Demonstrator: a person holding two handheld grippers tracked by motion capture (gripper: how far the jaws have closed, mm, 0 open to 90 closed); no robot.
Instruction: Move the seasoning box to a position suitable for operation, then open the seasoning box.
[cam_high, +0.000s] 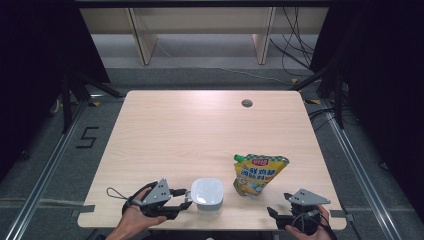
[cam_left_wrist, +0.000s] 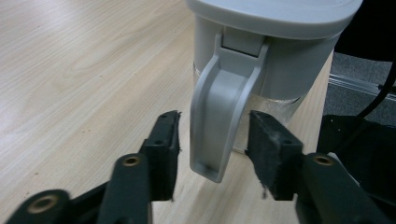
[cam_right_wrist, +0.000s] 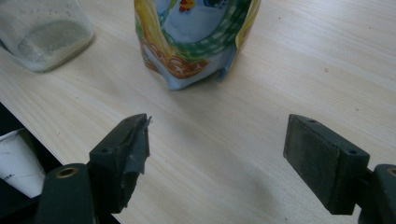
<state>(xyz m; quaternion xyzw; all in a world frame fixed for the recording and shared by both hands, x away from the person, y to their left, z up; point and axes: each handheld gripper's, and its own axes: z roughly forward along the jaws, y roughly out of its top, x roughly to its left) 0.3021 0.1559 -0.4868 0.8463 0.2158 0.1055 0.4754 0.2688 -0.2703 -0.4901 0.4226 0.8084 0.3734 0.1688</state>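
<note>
- Your left gripper (cam_left_wrist: 212, 140) has its jaws apart around the jug (cam_left_wrist: 275, 51) handle (cam_left_wrist: 219, 121), not squeezing it.
- Your right gripper (cam_right_wrist: 217, 149) is wide open, near the pouch (cam_right_wrist: 196, 37).

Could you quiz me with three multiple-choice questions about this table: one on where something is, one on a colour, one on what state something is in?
1. Where does the yellow-green stand-up snack pouch stand?
A. right of the jug
B. left of the jug
C. at the table's far edge

2. What colour is the lid of the clear plastic jug with a grey handle?
A. red
B. pale grey-white
C. black

3. How does the left gripper stand at the jug's handle?
A. clamped tight on it
B. far from it
C. open, jaws either side, not pressing

Answers: 1 A, the high view shows the pouch right of the jug. 2 B, the lid looks pale. 3 C, gaps show beside the handle in the left gripper view.
</note>
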